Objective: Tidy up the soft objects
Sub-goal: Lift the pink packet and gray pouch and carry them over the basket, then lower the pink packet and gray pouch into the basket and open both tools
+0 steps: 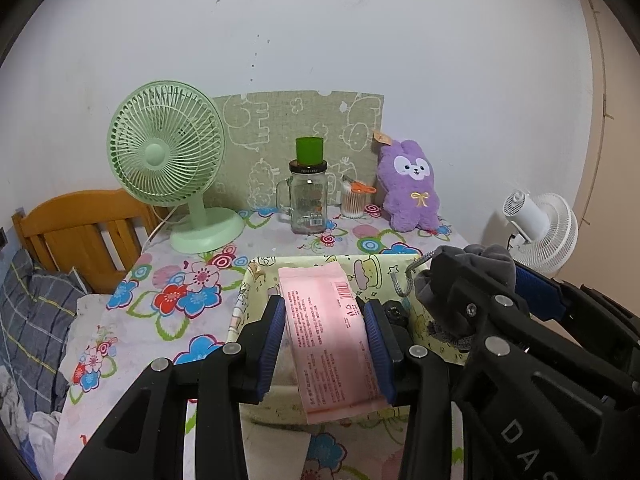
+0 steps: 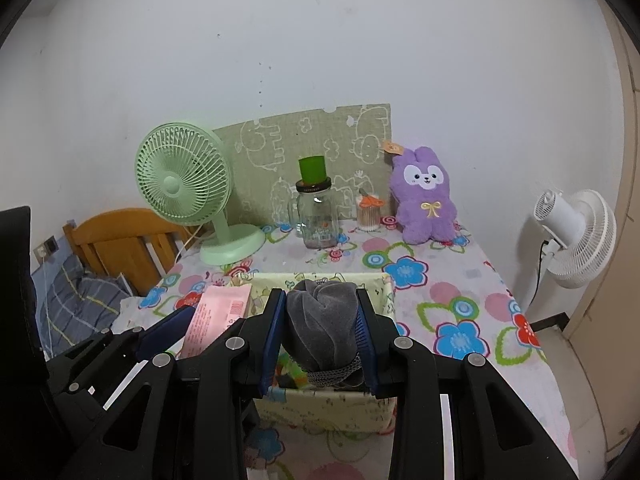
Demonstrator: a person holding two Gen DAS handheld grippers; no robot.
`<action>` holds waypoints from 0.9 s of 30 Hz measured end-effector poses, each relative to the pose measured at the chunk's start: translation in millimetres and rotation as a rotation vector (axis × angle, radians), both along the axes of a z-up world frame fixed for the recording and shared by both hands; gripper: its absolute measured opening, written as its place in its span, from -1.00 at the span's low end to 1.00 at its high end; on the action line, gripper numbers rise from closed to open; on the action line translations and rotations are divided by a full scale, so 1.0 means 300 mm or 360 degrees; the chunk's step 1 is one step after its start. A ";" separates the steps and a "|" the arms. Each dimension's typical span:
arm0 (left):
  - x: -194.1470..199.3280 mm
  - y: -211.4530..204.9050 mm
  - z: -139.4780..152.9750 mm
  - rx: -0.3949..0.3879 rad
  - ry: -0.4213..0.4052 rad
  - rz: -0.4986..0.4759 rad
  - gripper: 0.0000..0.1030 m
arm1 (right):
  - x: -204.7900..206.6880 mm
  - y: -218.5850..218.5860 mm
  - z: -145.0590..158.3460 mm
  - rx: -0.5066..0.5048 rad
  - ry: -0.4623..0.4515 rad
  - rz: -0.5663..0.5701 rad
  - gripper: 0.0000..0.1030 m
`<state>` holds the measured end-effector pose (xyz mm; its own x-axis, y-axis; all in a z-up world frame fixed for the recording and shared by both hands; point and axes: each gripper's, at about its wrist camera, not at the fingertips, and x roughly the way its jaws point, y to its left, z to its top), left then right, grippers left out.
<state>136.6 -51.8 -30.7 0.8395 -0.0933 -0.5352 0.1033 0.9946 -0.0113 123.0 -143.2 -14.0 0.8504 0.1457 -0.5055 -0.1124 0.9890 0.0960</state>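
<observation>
From the left wrist, a flower-printed tablecloth (image 1: pixel 192 300) met a white wall; the left gripper (image 1: pixel 325 344) clamped a flat pink printed packet (image 1: pixel 328 332) above the pale yellow fabric basket (image 1: pixel 256 280). From the right wrist, the right gripper (image 2: pixel 322 342) squeezed a grey velvet drawstring pouch (image 2: pixel 322 320) over that basket, a mint-green desk fan (image 2: pixel 184 184) behind.

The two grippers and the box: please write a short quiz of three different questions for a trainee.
1. True or false: the left gripper holds a pink packet.
2. What does the right gripper hold: A) purple plush toy, B) grey velvet pouch, C) glass jar?
3. Fill in: both held things hang above the yellow fabric ____.

Key: 1 true. 2 B, the grey velvet pouch; the purple plush toy and glass jar stand at the back. 3 box.
</observation>
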 end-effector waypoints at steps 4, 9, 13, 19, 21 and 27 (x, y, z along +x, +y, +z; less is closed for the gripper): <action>0.041 -0.003 -0.007 -0.0002 0.0006 0.0022 -0.20 | 0.039 -0.004 -0.013 0.0015 -0.0001 -0.0003 -0.28; 0.084 -0.007 -0.023 -0.0008 0.0028 0.0027 -0.19 | 0.089 -0.009 -0.030 0.0022 0.0012 -0.0005 -0.28; 0.117 -0.006 -0.044 -0.0004 0.0061 0.0025 -0.19 | 0.123 -0.008 -0.052 0.0024 0.0037 0.0000 -0.28; 0.151 -0.004 -0.083 0.0003 0.0111 0.0009 0.03 | 0.167 -0.011 -0.096 0.0051 0.0087 0.0019 -0.28; 0.157 -0.001 -0.092 0.0017 0.0132 0.0007 0.23 | 0.177 -0.008 -0.109 0.0049 0.0096 0.0029 -0.28; 0.167 0.013 -0.108 0.0078 0.0177 0.0046 0.23 | 0.202 0.010 -0.142 0.0081 0.0144 0.0096 -0.28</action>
<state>186.8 -47.9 -63.1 0.7768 -0.0413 -0.6284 0.0756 0.9967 0.0279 183.4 -140.3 -56.6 0.7908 0.2225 -0.5702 -0.1601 0.9743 0.1582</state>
